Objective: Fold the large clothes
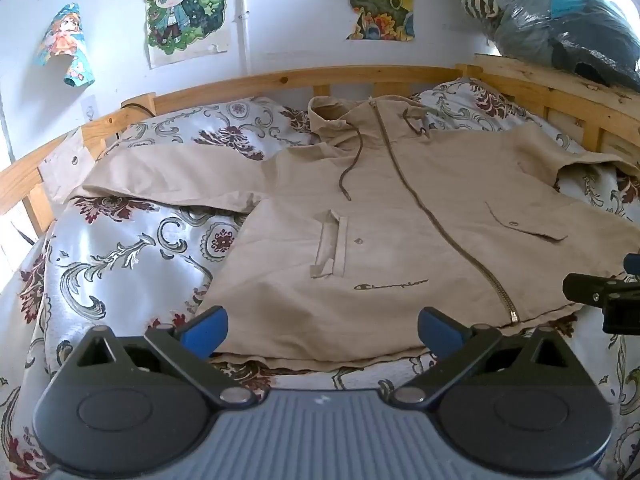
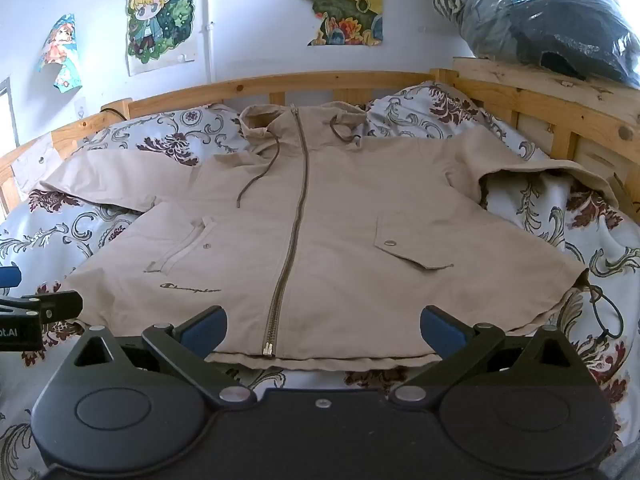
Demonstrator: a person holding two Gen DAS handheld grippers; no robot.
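Note:
A beige hooded zip jacket (image 1: 400, 216) (image 2: 328, 220) lies flat, front up, on the bed, sleeves spread to both sides and hood toward the headboard. My left gripper (image 1: 322, 330) hovers open over the hem on the logo side, its blue pads wide apart with nothing between them. My right gripper (image 2: 323, 330) is open as well, above the hem near the zipper's lower end (image 2: 267, 349). Each gripper shows at the edge of the other's view: the right one (image 1: 600, 292) in the left wrist view, the left one (image 2: 40, 304) in the right wrist view.
A floral quilt (image 1: 120, 256) (image 2: 580, 220) covers the bed inside a wooden frame (image 1: 320, 76) (image 2: 320, 80). Posters (image 1: 188, 8) hang on the white wall. A plastic-wrapped bundle of dark clothes (image 1: 560, 20) (image 2: 540, 12) rests on the frame at upper right.

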